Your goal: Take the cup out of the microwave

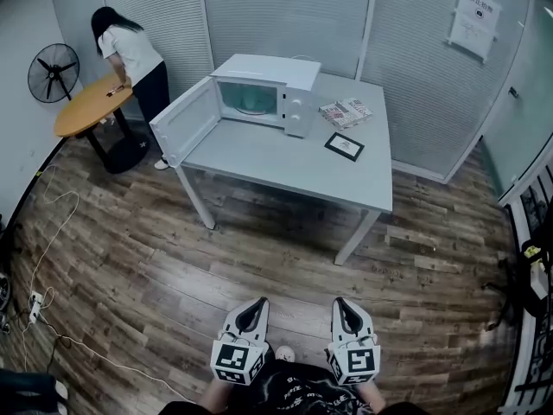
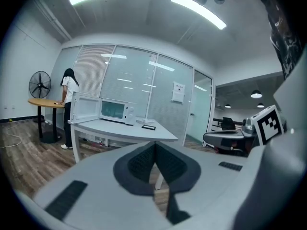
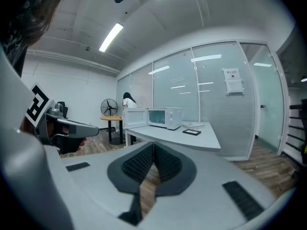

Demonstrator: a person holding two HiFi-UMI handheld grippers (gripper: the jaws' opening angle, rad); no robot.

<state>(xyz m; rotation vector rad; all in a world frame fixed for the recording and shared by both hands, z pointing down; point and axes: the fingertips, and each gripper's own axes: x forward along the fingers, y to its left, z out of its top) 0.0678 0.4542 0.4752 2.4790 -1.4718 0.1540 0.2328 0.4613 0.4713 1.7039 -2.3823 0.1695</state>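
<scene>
A white microwave (image 1: 263,92) stands at the back left of a grey table (image 1: 294,167), its door (image 1: 186,121) swung open to the left. Inside the cavity a pale rounded shape (image 1: 253,102) shows dimly; it looks like the cup. Both grippers are far from it, low in the head view above the wooden floor. My left gripper (image 1: 256,306) and right gripper (image 1: 344,306) are shut with nothing between the pads. In the left gripper view the shut gripper (image 2: 154,150) points toward the microwave (image 2: 115,111). The right gripper (image 3: 152,152) also faces the microwave (image 3: 165,117).
Booklets (image 1: 346,111) and a black framed card (image 1: 344,146) lie on the table right of the microwave. A person (image 1: 131,54) leans over a round wooden table (image 1: 91,106) at the left, next to a standing fan (image 1: 54,72). Cables and a power strip (image 1: 36,302) lie on the floor.
</scene>
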